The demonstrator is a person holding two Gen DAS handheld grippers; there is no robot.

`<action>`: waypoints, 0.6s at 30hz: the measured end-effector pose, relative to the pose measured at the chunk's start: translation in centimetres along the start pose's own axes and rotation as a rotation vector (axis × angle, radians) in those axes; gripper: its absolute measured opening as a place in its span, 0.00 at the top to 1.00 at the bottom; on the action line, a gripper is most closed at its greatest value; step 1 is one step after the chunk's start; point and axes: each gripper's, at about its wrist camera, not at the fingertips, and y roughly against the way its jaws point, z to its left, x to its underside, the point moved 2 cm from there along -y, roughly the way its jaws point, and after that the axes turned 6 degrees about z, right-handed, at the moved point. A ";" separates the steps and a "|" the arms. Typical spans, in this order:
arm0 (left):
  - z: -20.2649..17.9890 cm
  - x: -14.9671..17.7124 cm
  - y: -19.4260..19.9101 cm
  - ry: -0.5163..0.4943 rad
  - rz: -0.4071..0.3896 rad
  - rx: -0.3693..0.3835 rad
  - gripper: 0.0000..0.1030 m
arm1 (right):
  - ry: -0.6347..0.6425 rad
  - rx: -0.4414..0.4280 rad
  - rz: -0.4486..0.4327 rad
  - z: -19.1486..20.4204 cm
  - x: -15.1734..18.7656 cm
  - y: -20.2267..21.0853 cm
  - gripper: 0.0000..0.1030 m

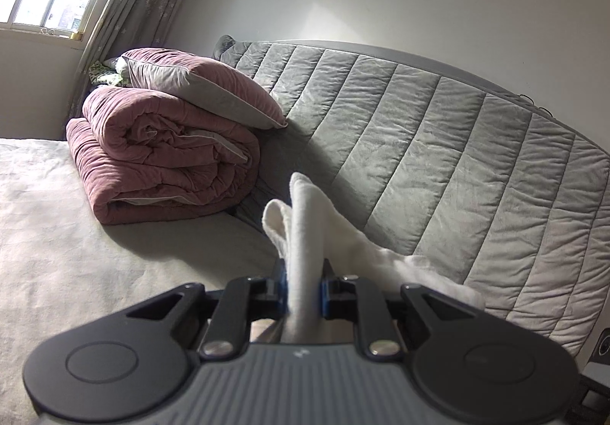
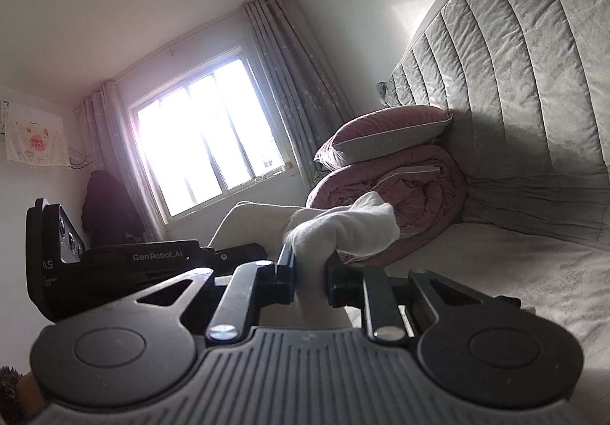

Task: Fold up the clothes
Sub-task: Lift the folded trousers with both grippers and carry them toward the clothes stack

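— Where's the garment right now?

— Off the bed, held up in the air. The left tongs are pinching a bunched edge of the white garment, with a loop of it sticking up past the tips and the rest trailing off to the right. The right tongs are clamped on another bunch of the same white cloth.

— So which step is this?

— I'd say the carry: both edges gripped, cloth lifted, ready to be spread or brought over into a fold. How much of it hangs below I can't tell; the bodies of the tongs hide it.

— And next?

— Probably pulling the two grips apart so the fabric goes taut, then lowering it flat on the open bed, well clear of the folded pink quilt and the pillow stacked by the grey headboard. Both pinches need to hold until the cloth rests.
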 end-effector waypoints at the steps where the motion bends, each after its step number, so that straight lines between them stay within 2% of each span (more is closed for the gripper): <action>1: -0.1 -0.1 -0.8 -0.007 0.016 0.001 0.84 | -0.005 0.016 0.002 -0.3 -0.1 -0.1 0.81; 5: -0.6 -0.2 -4.4 -0.047 0.066 -0.006 0.84 | -0.029 0.054 0.006 -2.2 0.0 -0.5 0.81; 10: -0.2 0.1 -9.1 -0.047 0.136 -0.001 0.84 | -0.060 0.111 0.028 -5.2 0.3 -2.0 0.81; 16: 0.7 2.7 -13.5 -0.115 0.179 -0.113 0.77 | -0.109 0.190 0.065 -8.6 2.1 -4.0 0.80; 18: 0.9 3.3 -14.0 -0.127 0.171 -0.158 0.68 | -0.120 0.226 0.073 -9.6 3.0 -4.3 0.78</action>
